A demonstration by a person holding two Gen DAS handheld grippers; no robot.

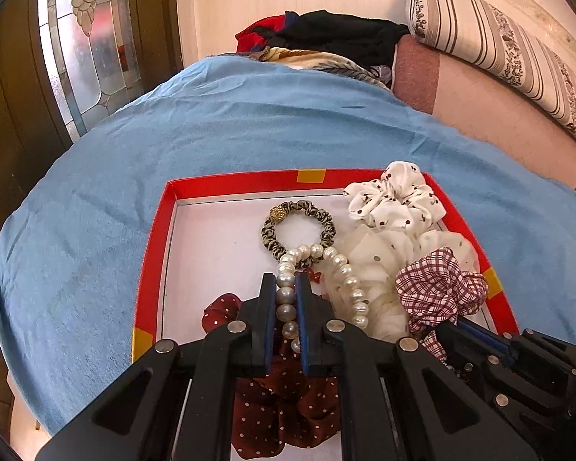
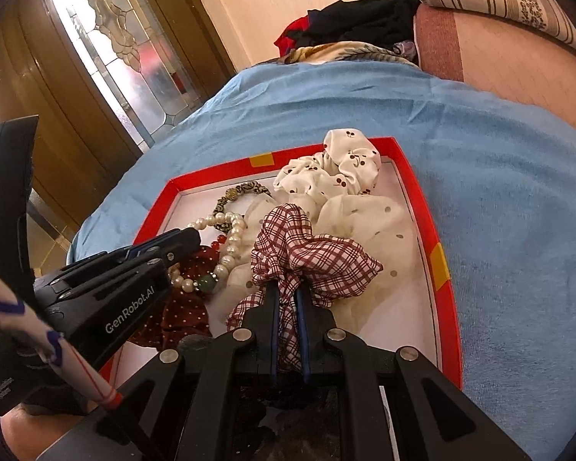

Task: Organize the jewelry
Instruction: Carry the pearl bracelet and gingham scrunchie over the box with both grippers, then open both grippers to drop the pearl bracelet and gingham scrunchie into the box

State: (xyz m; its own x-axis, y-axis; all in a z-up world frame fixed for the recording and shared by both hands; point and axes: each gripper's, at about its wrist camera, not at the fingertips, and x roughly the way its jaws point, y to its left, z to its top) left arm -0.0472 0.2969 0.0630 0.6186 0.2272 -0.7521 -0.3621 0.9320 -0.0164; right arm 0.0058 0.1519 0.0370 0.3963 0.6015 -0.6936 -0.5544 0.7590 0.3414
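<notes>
A red-rimmed box lid (image 1: pixel 234 181) (image 2: pixel 447 307) lies on a blue cloth and holds the jewelry. My left gripper (image 1: pixel 287 282) is shut on a pearl necklace (image 1: pixel 286 296), whose loop trails over a leopard-print hair tie (image 1: pixel 299 226). In the right wrist view the pearl necklace (image 2: pixel 230 242) ends in a green bead. My right gripper (image 2: pixel 287 292) is shut on a red-checked scrunchie (image 2: pixel 307 253) (image 1: pixel 437 288). In the lid also lie a white cherry-print scrunchie (image 1: pixel 395 196) (image 2: pixel 338 176), a sheer cream dotted scrunchie (image 1: pixel 368 257) (image 2: pixel 368 223) and a dark red dotted scrunchie (image 1: pixel 284 395) (image 2: pixel 184 307).
The blue cloth (image 1: pixel 249 123) (image 2: pixel 499 192) covers a bed. Folded clothes (image 1: pixel 326 38) lie at its far end, a striped bolster (image 1: pixel 499 42) and pink mattress to the right. A wooden door with leaded glass (image 1: pixel 88 38) stands on the left.
</notes>
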